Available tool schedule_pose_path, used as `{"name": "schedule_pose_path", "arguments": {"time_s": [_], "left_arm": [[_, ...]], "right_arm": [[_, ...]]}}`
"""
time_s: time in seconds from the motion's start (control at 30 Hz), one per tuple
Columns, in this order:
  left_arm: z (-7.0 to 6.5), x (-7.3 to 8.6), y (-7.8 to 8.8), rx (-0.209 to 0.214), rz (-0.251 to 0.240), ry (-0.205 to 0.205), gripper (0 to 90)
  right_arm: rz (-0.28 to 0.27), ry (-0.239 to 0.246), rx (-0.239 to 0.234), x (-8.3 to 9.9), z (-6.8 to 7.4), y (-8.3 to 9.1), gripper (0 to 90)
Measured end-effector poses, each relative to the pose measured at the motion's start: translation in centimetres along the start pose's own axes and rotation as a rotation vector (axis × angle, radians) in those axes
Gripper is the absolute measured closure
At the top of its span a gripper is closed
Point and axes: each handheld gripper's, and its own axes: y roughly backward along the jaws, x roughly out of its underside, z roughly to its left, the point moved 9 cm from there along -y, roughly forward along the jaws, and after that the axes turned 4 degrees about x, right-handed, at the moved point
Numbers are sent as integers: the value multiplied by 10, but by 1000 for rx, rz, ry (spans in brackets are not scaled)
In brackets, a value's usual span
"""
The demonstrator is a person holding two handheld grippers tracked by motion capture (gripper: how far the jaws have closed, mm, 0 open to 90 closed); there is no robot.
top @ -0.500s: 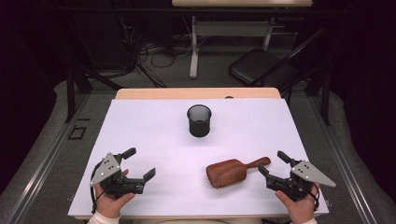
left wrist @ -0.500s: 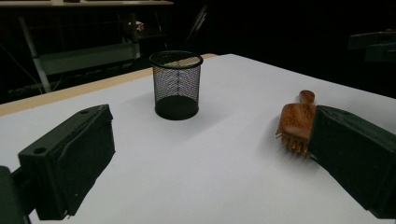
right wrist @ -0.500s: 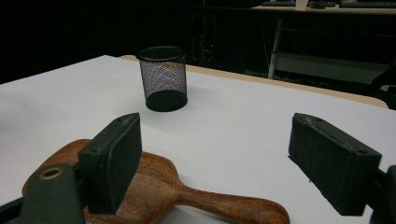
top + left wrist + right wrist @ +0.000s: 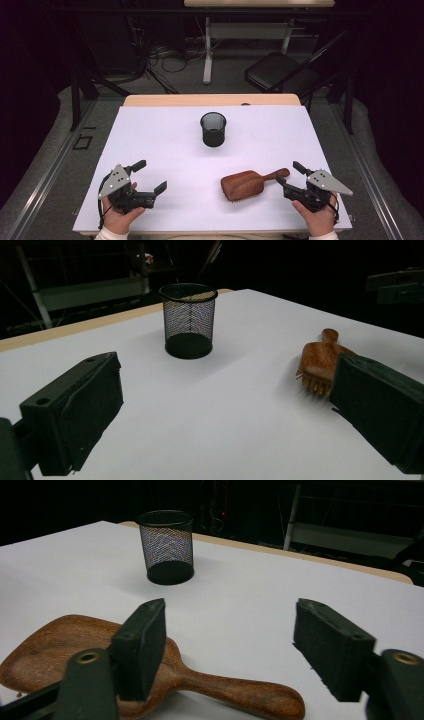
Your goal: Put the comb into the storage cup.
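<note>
A wooden hairbrush (image 4: 247, 185) lies bristles down on the white table top (image 4: 165, 145), its handle pointing right. My right gripper (image 4: 288, 172) stands open just at the handle's end, and no pad touches the wood. In the right gripper view the brush (image 4: 60, 650) lies low between the spread jaws of the right gripper (image 4: 235, 635). A black mesh cup (image 4: 213, 129) stands upright farther back in the middle. My left gripper (image 4: 150, 176) rests open at the front left, holding nothing. The left gripper view shows the cup (image 4: 189, 320) and the brush (image 4: 320, 360) ahead.
The table's wooden far edge (image 4: 210, 100) runs behind the white sheet. Beyond it are a folding chair (image 4: 280, 70) and a desk frame on a dark floor. Bare white surface lies between the cup and both grippers.
</note>
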Motion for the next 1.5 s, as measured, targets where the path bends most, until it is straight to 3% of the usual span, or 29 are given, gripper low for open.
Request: {"name": "schedule_pose_path", "arguments": {"time_s": [0.13,0.57,0.8,1.03,1.5], "left_arm": [[-1,3,1,-9,8,-10,7],[0,3,13,-46,-16,7,7],[1,4,11,-38,-11,13,8],[0,4,8,-29,-12,12,20],[1,4,7,-35,-10,13,28]], "right_arm": [[8,-12,2,0,-1,-3,356],[61,-37,-9,3,-1,-14,378],[94,-49,9,7,-5,-18,424],[136,-64,28,10,-9,-23,516],[202,-84,67,14,-25,-33,812]]}}
